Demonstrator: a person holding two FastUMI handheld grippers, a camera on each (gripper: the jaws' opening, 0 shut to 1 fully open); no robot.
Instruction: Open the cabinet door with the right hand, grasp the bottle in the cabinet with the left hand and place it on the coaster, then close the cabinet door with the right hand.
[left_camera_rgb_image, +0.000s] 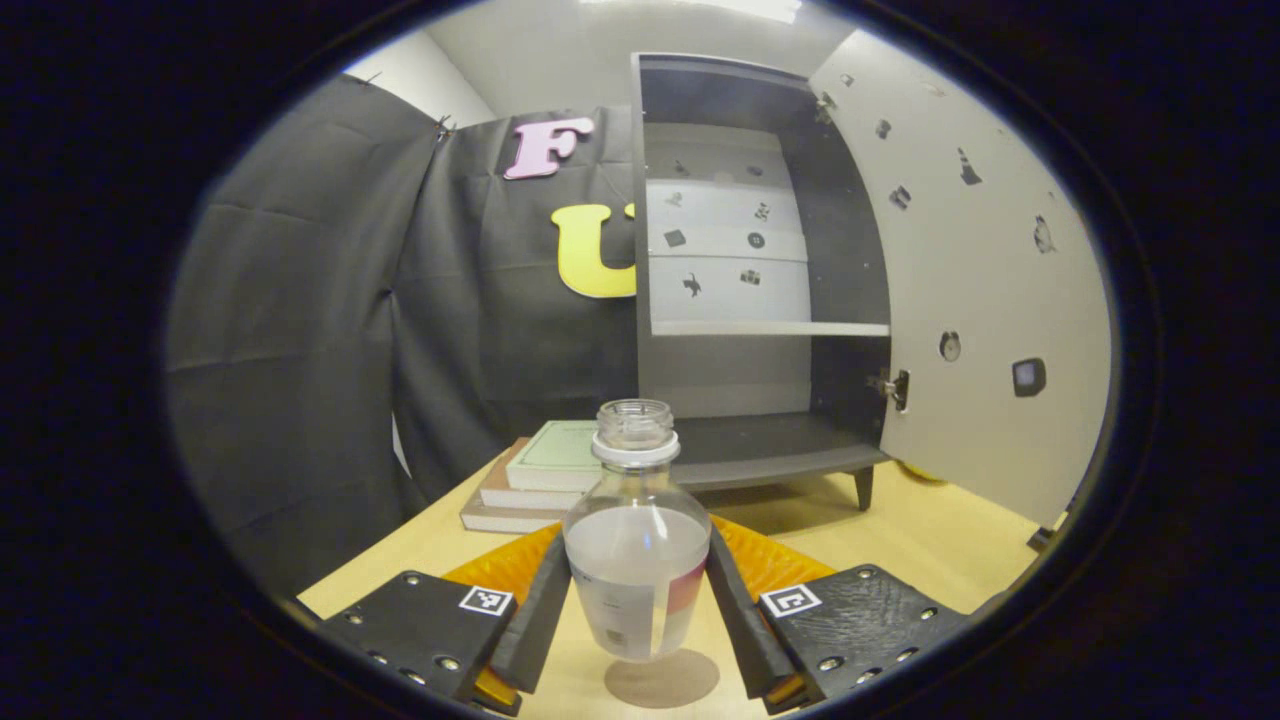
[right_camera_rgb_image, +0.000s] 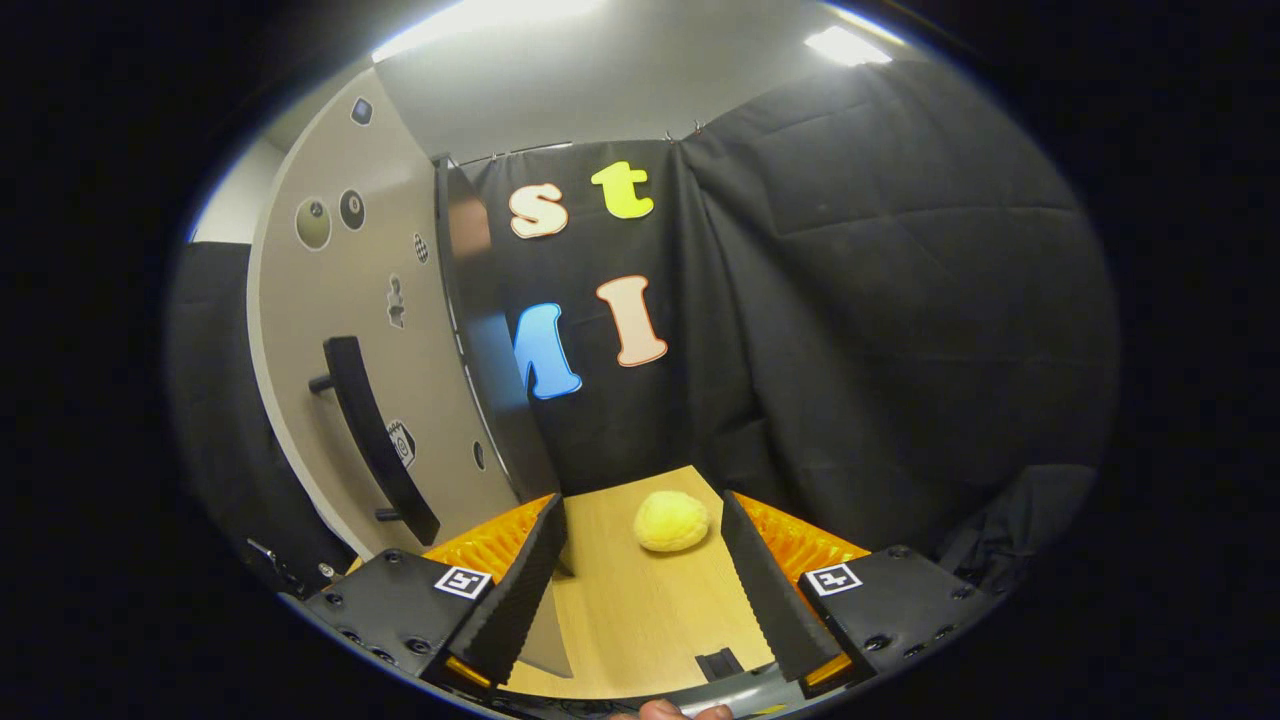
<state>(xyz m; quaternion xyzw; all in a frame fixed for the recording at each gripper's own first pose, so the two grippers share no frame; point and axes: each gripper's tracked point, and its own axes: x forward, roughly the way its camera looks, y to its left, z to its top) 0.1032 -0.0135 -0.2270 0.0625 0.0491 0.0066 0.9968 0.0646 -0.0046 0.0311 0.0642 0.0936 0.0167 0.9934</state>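
A clear, uncapped bottle (left_camera_rgb_image: 637, 560), about half full and labelled, stands upright between the fingers of my left gripper (left_camera_rgb_image: 638, 545), which press on both its sides. Its base is over the far edge of a round brown coaster (left_camera_rgb_image: 662, 680) on the wooden table; I cannot tell whether they touch. Behind it the dark cabinet (left_camera_rgb_image: 760, 300) is open and its shelves are bare. Its pale door (left_camera_rgb_image: 985, 300) is swung out to the right. In the right gripper view my right gripper (right_camera_rgb_image: 642, 503) is open with nothing between its fingers. The door's black handle (right_camera_rgb_image: 375, 440) is to its left.
A stack of books (left_camera_rgb_image: 545, 475) lies on the table left of the cabinet. A yellow ball (right_camera_rgb_image: 671, 521) rests on the table (right_camera_rgb_image: 640, 620) ahead of the right gripper. Black cloth walls close in the booth. A fingertip (right_camera_rgb_image: 665, 710) shows at the bottom edge.
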